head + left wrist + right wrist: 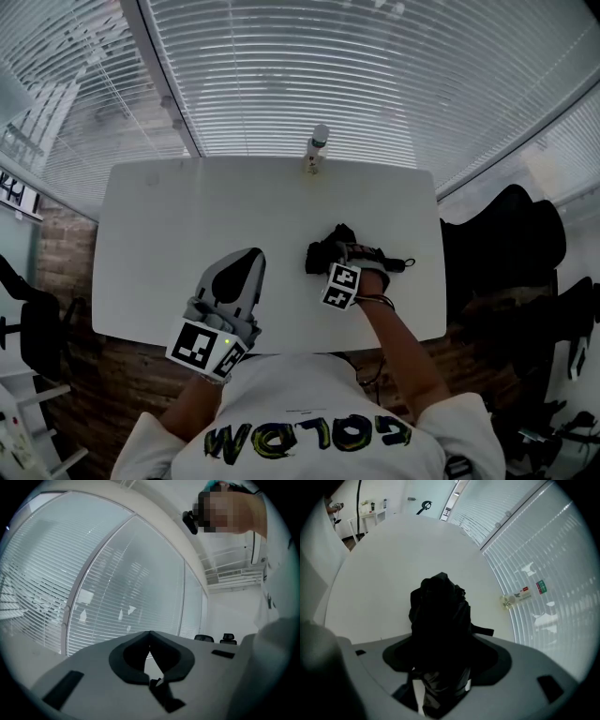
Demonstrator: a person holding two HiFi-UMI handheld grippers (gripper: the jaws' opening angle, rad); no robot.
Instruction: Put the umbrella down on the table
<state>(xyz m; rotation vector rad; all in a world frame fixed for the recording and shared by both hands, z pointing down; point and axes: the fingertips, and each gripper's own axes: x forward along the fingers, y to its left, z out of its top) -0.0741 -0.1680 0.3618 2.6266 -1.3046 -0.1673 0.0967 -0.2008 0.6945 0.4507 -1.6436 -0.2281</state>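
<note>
The right gripper point(440, 660) is straddling the folded umbrella point(439, 604), its jaws standing wide apart with a gap showing on one side. The umbrella is lying left to right on the counter point(379, 573), directly beneath that gripper. The left gripper point(149, 634), jaws together, is hovering apart to its left.

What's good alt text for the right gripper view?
A folded black umbrella lies on a white table between the jaws of the right gripper, which stand apart around it. A small bottle sits at the table's edge beside slatted window blinds on the right.
</note>
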